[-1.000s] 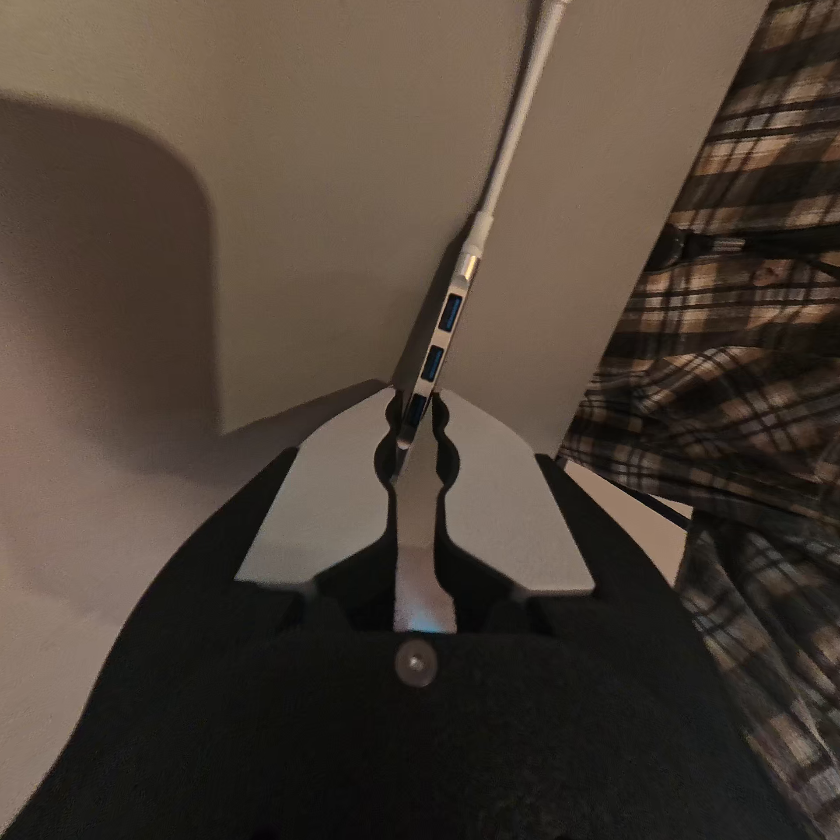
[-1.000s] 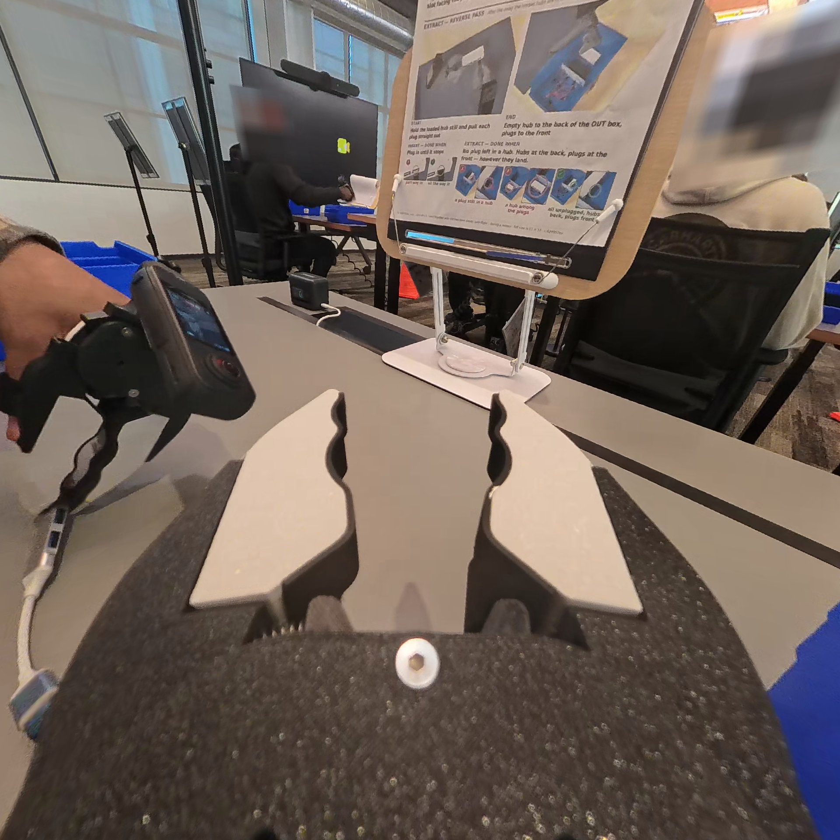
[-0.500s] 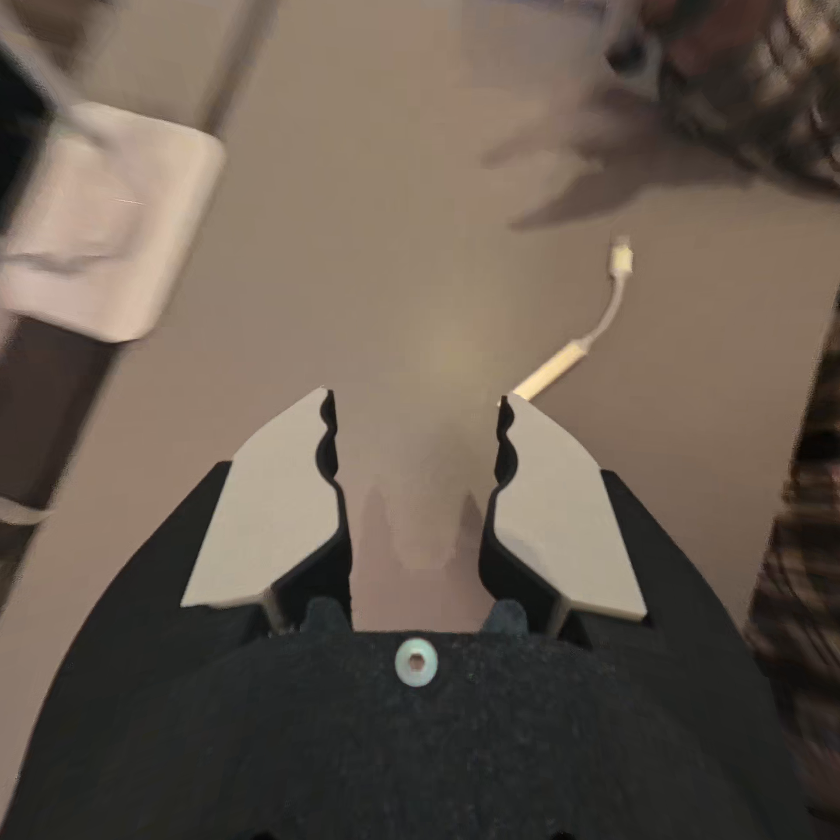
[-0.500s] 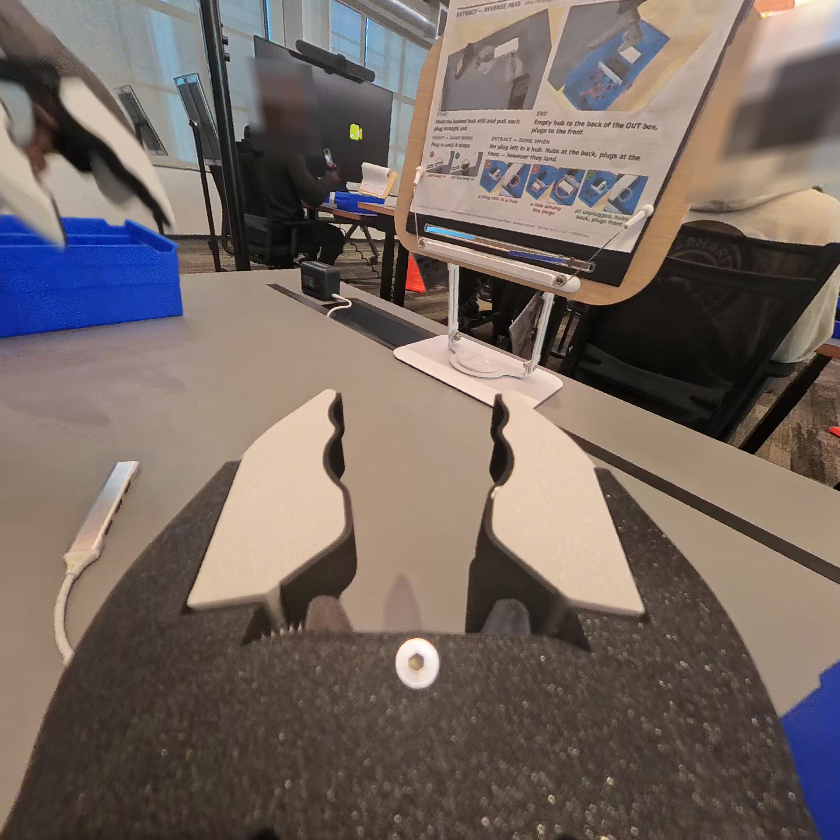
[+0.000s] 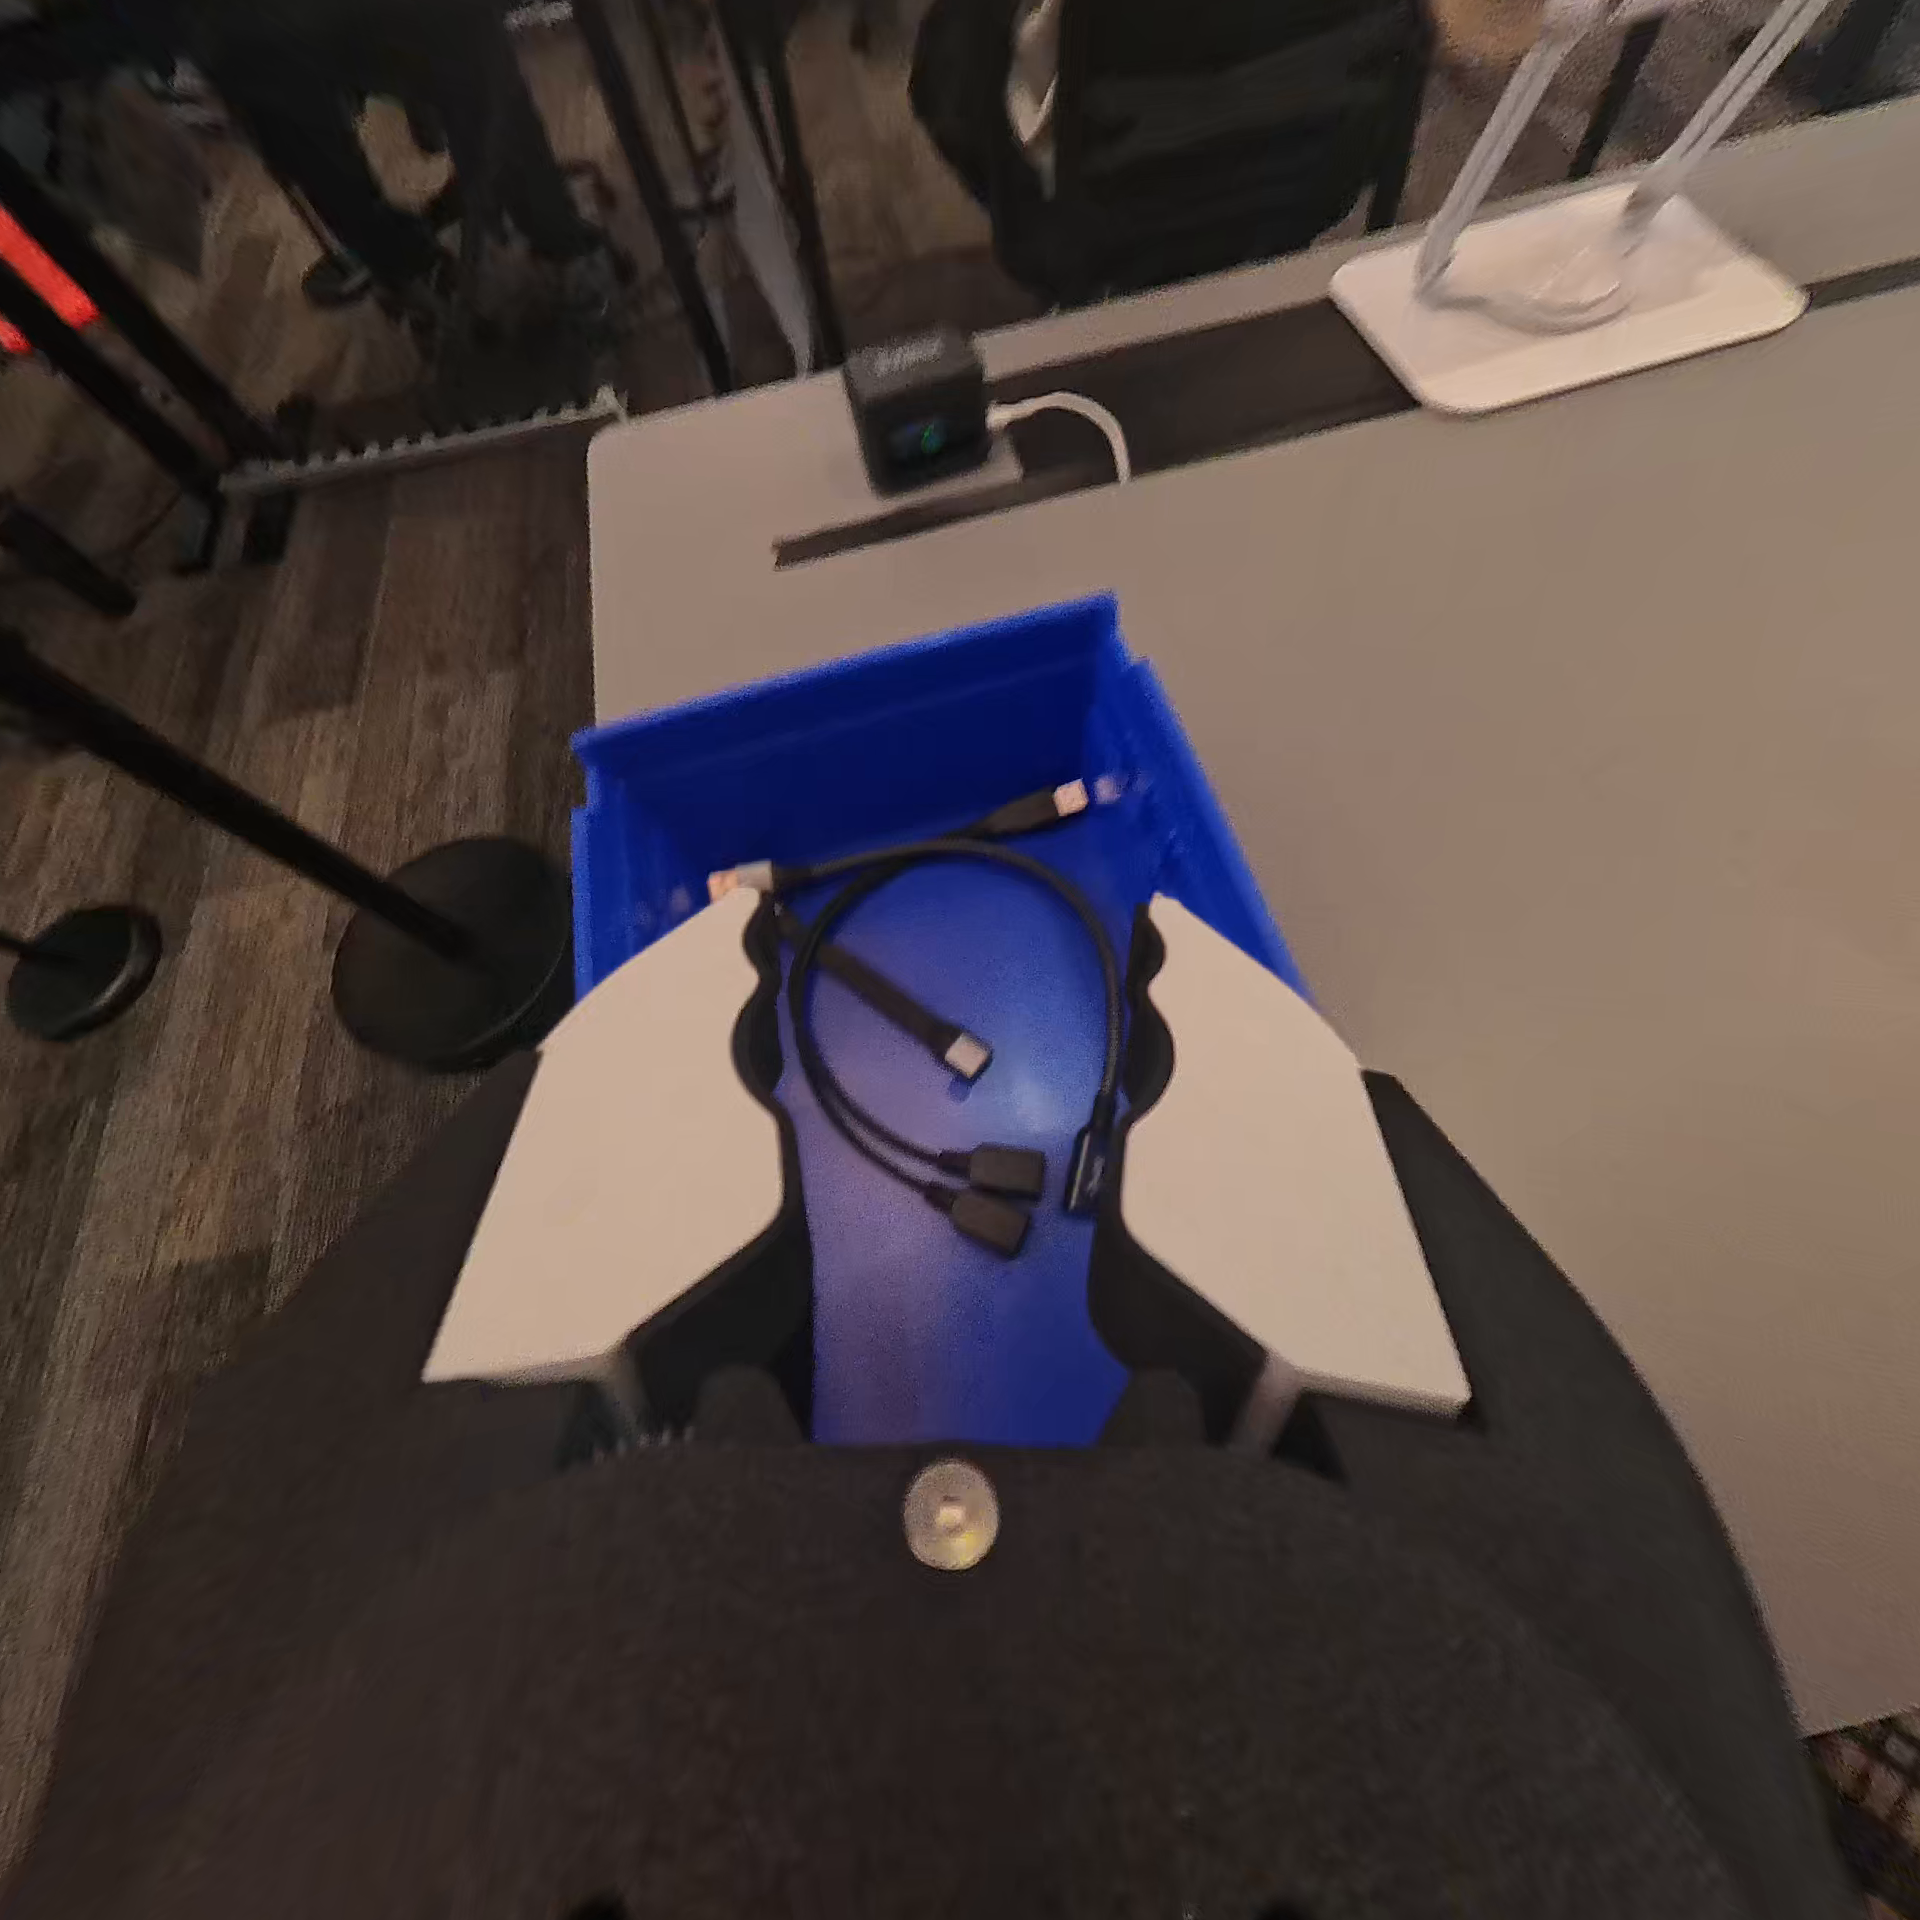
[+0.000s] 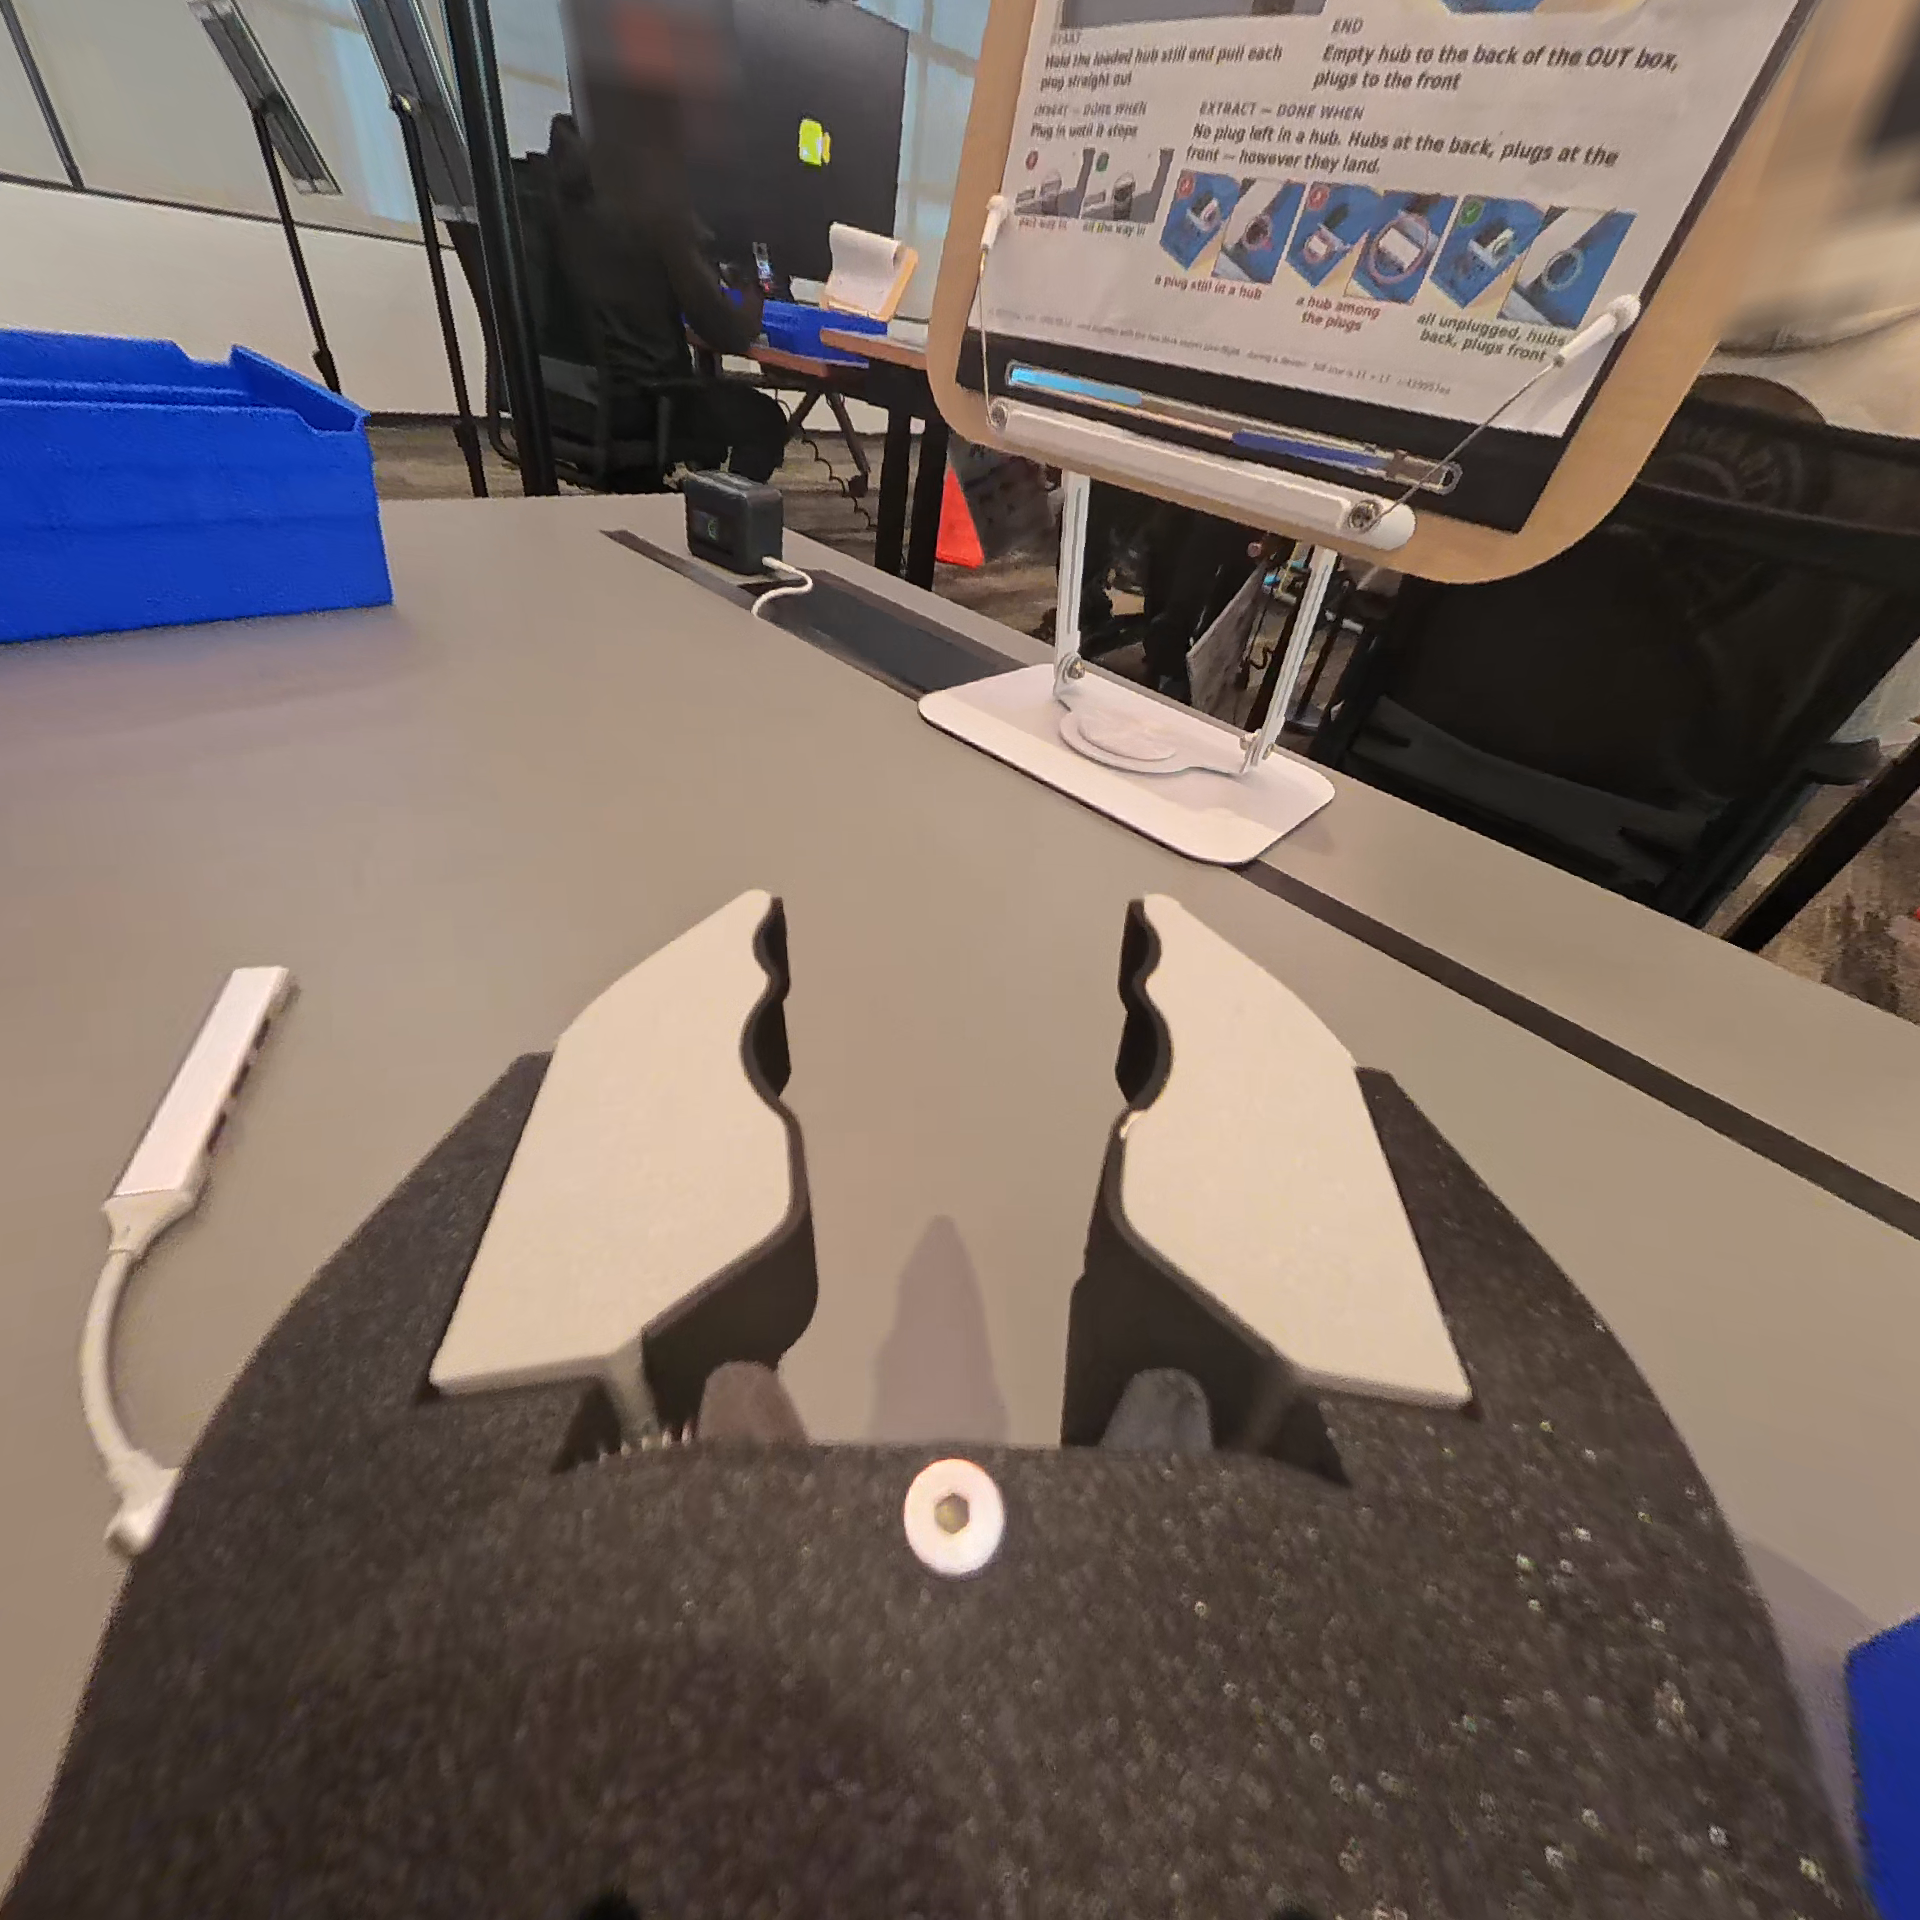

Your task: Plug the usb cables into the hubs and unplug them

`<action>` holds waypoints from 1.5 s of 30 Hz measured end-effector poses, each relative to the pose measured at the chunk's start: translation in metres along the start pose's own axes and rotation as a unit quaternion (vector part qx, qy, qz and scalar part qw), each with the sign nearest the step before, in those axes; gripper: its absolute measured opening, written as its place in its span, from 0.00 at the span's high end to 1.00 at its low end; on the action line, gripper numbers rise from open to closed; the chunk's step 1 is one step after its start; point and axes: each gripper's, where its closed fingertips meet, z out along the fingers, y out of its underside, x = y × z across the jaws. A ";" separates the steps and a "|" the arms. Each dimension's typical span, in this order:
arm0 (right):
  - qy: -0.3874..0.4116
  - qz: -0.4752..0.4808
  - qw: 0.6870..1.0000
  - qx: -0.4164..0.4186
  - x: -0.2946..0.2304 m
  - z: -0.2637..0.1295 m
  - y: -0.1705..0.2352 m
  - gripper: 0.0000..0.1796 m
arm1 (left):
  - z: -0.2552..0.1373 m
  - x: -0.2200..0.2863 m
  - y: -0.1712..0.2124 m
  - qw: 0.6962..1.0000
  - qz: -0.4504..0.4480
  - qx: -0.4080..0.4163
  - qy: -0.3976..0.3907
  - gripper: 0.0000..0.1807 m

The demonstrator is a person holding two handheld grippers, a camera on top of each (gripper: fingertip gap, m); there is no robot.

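Observation:
My left gripper (image 5: 951,920) is open and empty, hovering above a blue bin (image 5: 862,717) at the table's left end. Several black USB cables (image 5: 956,997) lie coiled on the bin floor, their plugs loose. In the right wrist view a silver USB hub (image 6: 203,1091) with a short white lead (image 6: 99,1351) lies flat on the grey table, to the left of my right gripper (image 6: 951,925). The right gripper is open, empty and low over the table. The blue bin also shows in the right wrist view (image 6: 177,488) at the far left.
A white document stand (image 6: 1132,769) holding an instruction sheet stands at the back of the table. A small black charger (image 5: 914,421) with a white cable sits by a cable slot. Black stand bases (image 5: 447,951) are on the wood floor left of the table. A person sits at a far desk. Some 60 centimeters of space lies between my two pairs of fingers. The silver USB hub (image 6: 203,1091) is about 20 centimeters from my right fingertips.
My left gripper let go of the silver hub, leaving it on the table, opened, and swung left over the blue bin. The right gripper stayed open, barely moving.

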 end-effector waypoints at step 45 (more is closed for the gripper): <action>-0.025 0.064 0.998 0.009 -0.004 -0.011 -0.007 0.67 | 0.109 0.004 0.126 0.933 -0.156 -0.319 0.054 0.88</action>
